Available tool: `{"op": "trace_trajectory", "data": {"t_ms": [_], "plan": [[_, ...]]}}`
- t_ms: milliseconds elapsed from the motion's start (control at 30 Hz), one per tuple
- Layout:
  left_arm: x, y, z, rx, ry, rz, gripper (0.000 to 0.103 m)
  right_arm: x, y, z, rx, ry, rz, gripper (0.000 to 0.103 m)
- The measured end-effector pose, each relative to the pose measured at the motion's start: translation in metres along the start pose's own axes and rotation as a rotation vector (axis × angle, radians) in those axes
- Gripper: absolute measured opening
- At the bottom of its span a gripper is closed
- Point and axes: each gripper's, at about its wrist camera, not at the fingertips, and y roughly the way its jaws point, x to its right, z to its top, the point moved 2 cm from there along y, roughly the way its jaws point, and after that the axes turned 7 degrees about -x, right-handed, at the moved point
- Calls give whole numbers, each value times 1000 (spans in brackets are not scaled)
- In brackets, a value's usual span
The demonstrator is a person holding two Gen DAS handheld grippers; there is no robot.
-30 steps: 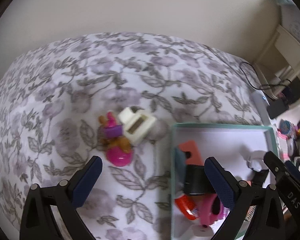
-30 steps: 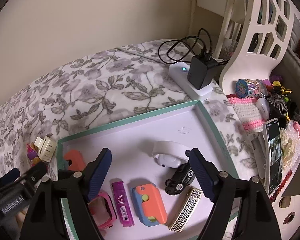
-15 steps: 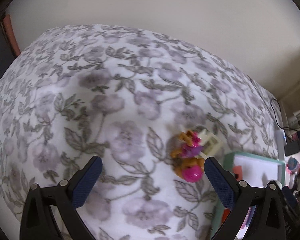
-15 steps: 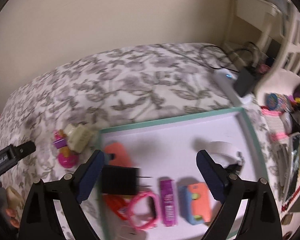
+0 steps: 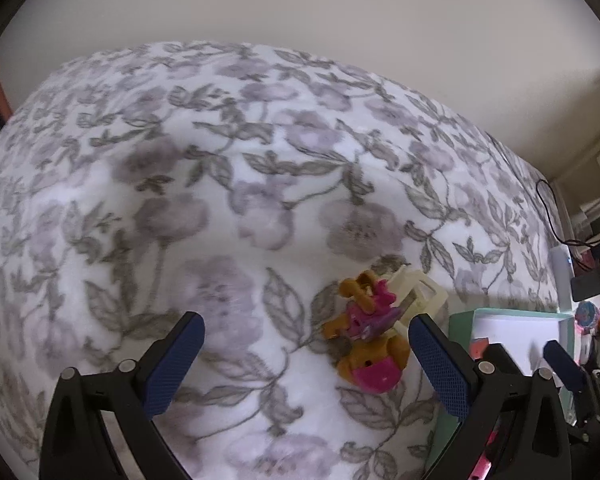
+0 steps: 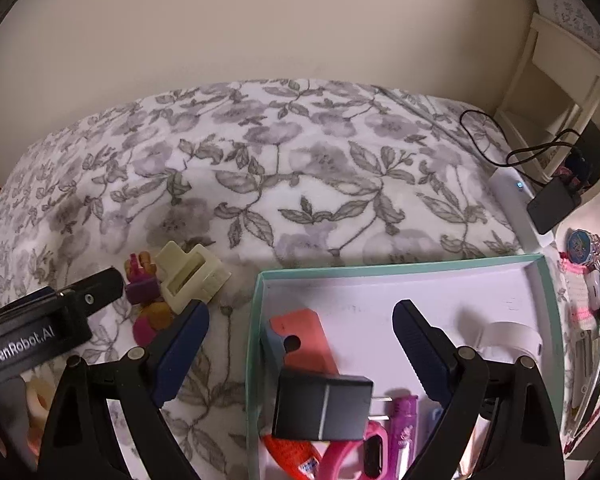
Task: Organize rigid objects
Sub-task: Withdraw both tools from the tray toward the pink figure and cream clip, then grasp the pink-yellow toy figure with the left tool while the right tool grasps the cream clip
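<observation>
Left gripper, jaws wide and empty, faces the toy figure and cream block on the bed — both lying right of centre; right gripper, equally agape, hovers over the tray.

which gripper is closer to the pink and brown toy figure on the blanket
Left. The left gripper is open with the toy figure just inside its right finger; the right gripper hangs open over the teal box.

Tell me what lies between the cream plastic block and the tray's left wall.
Only bare floral blanket separates the cream block from the tray wall, seen in the right wrist view.
</observation>
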Motion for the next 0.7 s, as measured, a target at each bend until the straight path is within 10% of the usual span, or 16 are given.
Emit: {"op": "trace_trajectory", "data": {"t_ms": [200, 700], "plan": [[10, 18, 4, -15, 10, -43, 101, 0, 14, 3, -19, -4, 2, 94], [15, 29, 4, -26, -21, -152, 42, -3, 20, 7, -29, -17, -3, 93]]}}
